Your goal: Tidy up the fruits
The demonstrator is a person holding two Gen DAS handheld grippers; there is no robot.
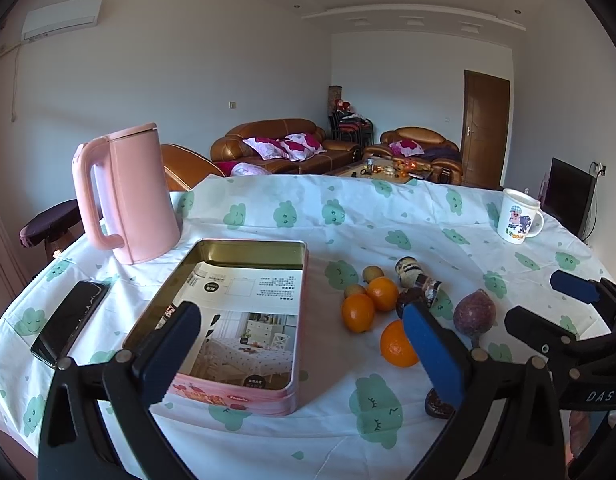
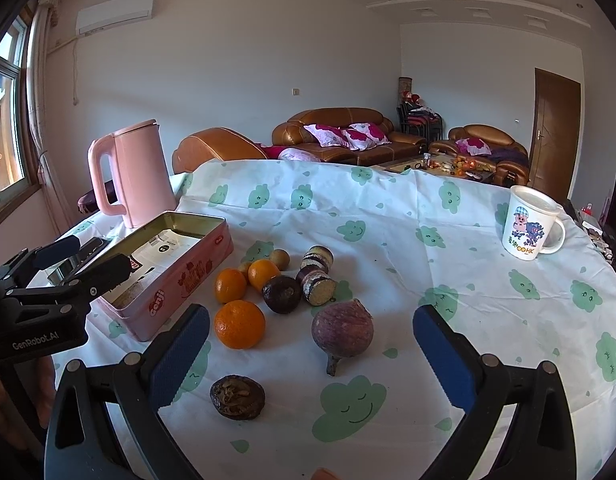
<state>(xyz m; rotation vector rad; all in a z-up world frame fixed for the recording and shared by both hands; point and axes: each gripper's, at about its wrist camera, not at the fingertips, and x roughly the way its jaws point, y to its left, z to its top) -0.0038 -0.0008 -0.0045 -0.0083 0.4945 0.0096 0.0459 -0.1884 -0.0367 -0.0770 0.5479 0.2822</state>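
Both grippers, left (image 1: 304, 344) & right (image 2: 311, 354), hang wide apart w/ nothing held, fruits (image 2: 240, 324) loose at 3 o'clock of the pink tin (image 2: 176, 280), so a bump prob. rolls the oranges off the table.

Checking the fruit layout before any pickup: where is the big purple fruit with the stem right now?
The purple fruit lies on the tablecloth, centre of the right wrist view, between the open right gripper fingers, right of the nearest orange, touching nothing.
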